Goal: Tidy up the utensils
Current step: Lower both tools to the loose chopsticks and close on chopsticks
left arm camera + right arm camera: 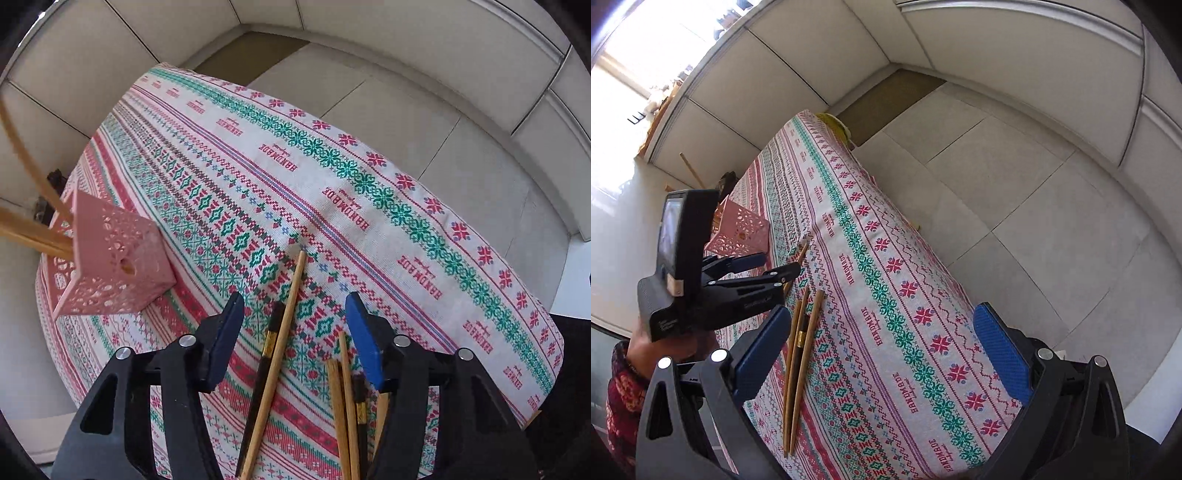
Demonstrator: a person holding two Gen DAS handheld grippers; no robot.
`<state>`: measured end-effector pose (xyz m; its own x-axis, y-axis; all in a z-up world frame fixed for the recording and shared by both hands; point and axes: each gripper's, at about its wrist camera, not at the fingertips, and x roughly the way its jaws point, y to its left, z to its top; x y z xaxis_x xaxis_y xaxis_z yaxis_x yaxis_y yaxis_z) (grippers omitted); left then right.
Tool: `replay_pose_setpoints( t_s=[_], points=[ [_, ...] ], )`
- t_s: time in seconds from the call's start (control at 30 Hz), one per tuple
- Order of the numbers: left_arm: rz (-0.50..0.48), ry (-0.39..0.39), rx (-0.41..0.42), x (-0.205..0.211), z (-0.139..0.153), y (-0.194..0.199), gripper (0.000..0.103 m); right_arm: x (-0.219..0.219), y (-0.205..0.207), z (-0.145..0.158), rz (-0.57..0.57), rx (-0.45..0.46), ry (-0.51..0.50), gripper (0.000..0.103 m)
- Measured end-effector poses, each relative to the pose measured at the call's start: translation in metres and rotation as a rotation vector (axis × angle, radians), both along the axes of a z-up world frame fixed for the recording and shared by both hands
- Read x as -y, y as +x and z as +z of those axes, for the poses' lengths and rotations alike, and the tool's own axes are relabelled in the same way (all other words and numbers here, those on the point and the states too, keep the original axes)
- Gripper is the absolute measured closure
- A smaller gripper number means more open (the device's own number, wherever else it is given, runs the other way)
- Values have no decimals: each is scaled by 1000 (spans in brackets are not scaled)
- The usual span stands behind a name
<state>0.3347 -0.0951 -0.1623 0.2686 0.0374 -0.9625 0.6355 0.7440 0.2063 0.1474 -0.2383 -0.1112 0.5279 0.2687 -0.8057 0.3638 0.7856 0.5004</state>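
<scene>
Several chopsticks lie on a patterned tablecloth. In the left wrist view my left gripper is open just above a light wooden chopstick and a black one; more chopsticks lie by its right finger. A pink perforated holder stands to the left with wooden chopsticks in it. In the right wrist view my right gripper is open and empty above the cloth, with loose chopsticks near its left finger. The left gripper and the holder show there too.
The table is narrow, with its long edge dropping to a tiled floor on the right. White panelled walls surround it. A bright window is at the far left. The person's hand in a red sleeve holds the left gripper.
</scene>
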Motion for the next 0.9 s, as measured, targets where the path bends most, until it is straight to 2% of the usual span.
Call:
replay_pose_setpoints(
  t_s=[0.03, 0.13, 0.23, 0.3, 0.37, 0.43, 0.5, 0.67, 0.77, 0.83, 0.9],
  points=[
    [-3, 3, -23, 1, -5, 5, 54, -1, 1, 0, 7, -1, -1, 7],
    [-32, 34, -98, 3, -22, 16, 53, -1, 8, -3, 41, -17, 26, 7],
    [-41, 1, -140, 0, -22, 24, 54, -3, 13, -7, 54, -39, 67, 7],
    [-49, -34, -182, -3, -22, 27, 65, -4, 15, -10, 46, -51, 75, 7],
    [-61, -71, -199, -3, -21, 23, 89, -7, 16, -11, 44, -59, 71, 7],
    [-48, -75, -169, -2, -20, 13, 94, -9, 17, -13, 40, -69, 58, 7],
    [12, -106, -139, -11, -18, 6, 96, -10, 19, -17, 21, -88, 56, 7],
    [172, -303, -43, -70, 16, -35, 99, -20, 28, -23, 21, -126, 50, 9],
    [262, -437, 31, -120, 49, -67, 99, -40, 43, -25, 73, -157, 42, 18],
    [295, -488, 83, -142, 69, -92, 99, -55, 57, -29, 94, -197, 27, 33],
    [320, -544, 129, -165, 88, -111, 99, -68, 71, -38, 103, -256, 41, 40]
  ],
)
